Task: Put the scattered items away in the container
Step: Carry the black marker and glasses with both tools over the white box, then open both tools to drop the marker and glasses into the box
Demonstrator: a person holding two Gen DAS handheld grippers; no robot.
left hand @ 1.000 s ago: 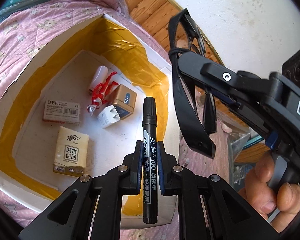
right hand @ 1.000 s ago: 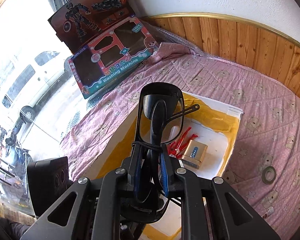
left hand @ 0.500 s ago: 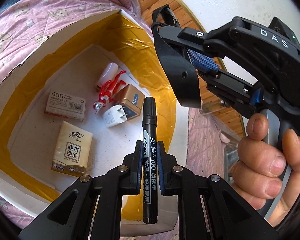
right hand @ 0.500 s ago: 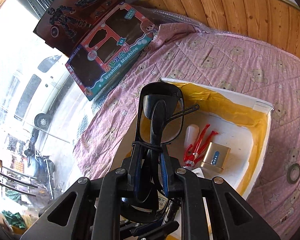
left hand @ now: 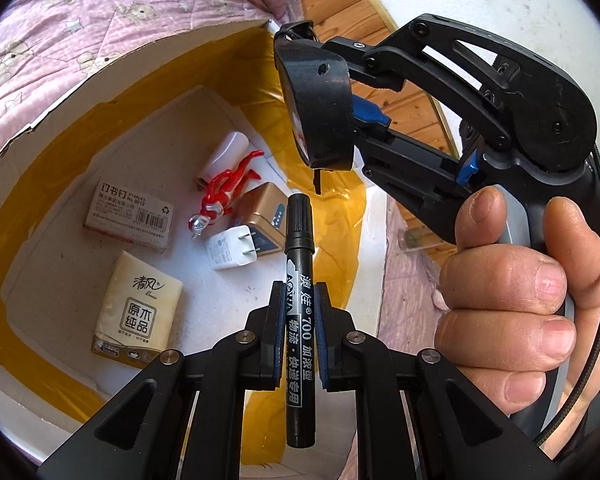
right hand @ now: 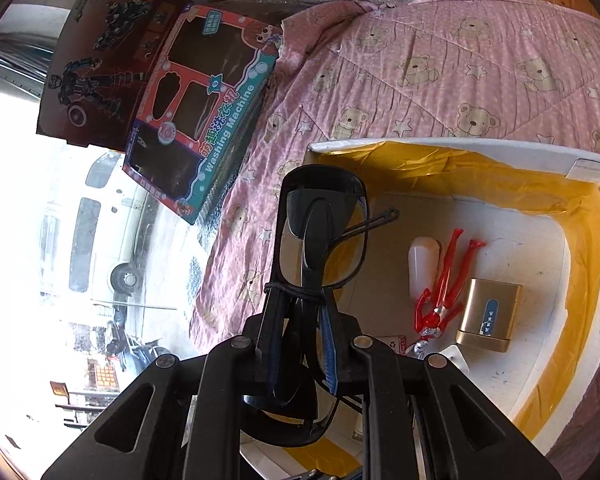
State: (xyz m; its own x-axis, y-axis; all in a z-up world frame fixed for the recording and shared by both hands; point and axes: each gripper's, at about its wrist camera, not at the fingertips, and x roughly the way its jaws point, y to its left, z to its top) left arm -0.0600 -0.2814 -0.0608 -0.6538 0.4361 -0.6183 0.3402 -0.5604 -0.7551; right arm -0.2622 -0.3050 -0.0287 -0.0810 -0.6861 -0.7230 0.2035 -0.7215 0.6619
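My left gripper [left hand: 300, 340] is shut on a black marker [left hand: 299, 280] and holds it above the white box [left hand: 140, 56] lined with yellow tape. My right gripper [right hand: 302, 344] is shut on folded black glasses [right hand: 320, 232] and holds them over the box's [right hand: 420, 146] left side. In the left wrist view the right gripper [left hand: 364, 116] with the glasses [left hand: 316, 104] hangs over the box's far right wall. Inside lie a staples box [left hand: 130, 220], a tissue pack [left hand: 138, 308], a red figure [left hand: 224, 192], a white charger [left hand: 230, 252], a gold power bank [left hand: 266, 216] and a white bottle [left hand: 224, 152].
The box sits on a pink bear-print quilt [right hand: 460, 80]. Two toy boxes [right hand: 204, 104] lean at the quilt's far left edge by a window. Wooden panelling [left hand: 400, 96] lies behind the box.
My right gripper has tilted down and come lower over the box with the glasses. My left gripper has shifted closer over the box with the marker.
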